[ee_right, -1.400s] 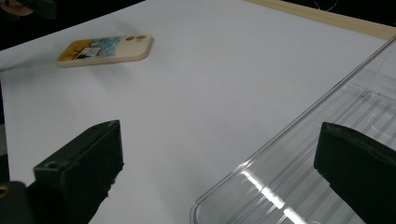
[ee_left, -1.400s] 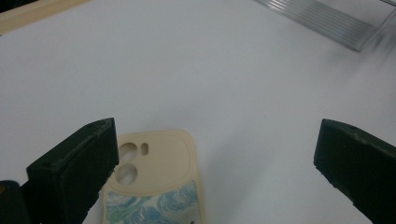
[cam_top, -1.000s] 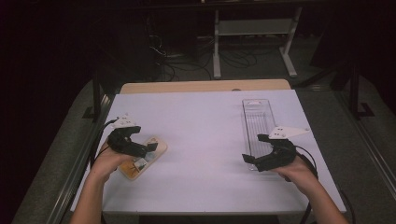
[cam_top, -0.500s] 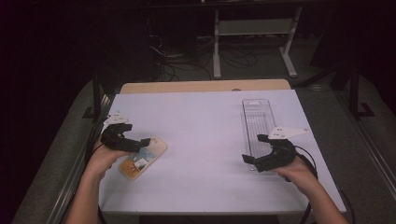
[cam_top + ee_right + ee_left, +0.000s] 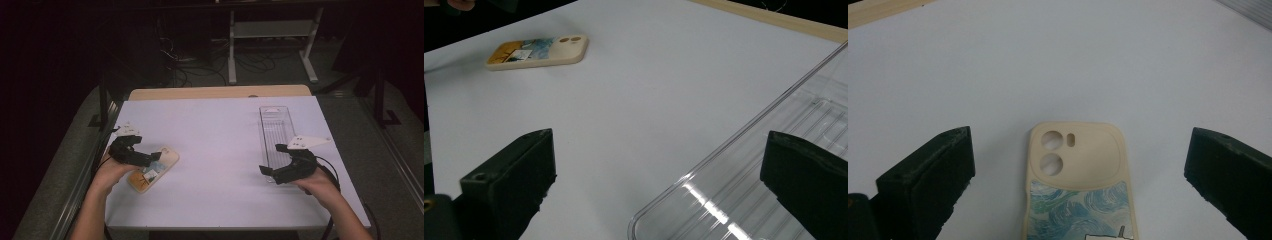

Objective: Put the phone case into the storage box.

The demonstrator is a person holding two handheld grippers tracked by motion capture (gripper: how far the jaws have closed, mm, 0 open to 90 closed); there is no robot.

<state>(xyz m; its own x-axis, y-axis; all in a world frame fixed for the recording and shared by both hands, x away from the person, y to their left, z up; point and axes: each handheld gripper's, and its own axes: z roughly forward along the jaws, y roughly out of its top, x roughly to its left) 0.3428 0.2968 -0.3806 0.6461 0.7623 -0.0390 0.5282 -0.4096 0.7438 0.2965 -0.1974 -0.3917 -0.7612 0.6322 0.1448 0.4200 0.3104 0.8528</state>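
1. Clear plastic tray [image 5: 276, 135], long and narrow, lying at the right of the white table [image 5: 215, 135], near end just under the right gripper [image 5: 276, 172]. Jaws wide apart, holding nothing, the tray's near corner rising between them in the right gripper view [image 5: 744, 190]. Likely trouble: thin, slick wall slipping out of a pinch, or the light tray skidding toward the far edge if pushed rather than clamped.
2. Phone case [image 5: 152, 168], cream with a painted swirl print, flat on the table at the near left, camera cut-outs pointing away from the person. Left gripper [image 5: 150, 157] just above its far end, jaws spread wide to either side [image 5: 1075, 190], gripping nothing. Probable risk: so flat a thing offers little edge, so closing jaws may ride over the soft rim and flick it aside or off the left edge.
3. Carrying across to the tray, if intended: flexible case may bend and drop from a shallow grip.
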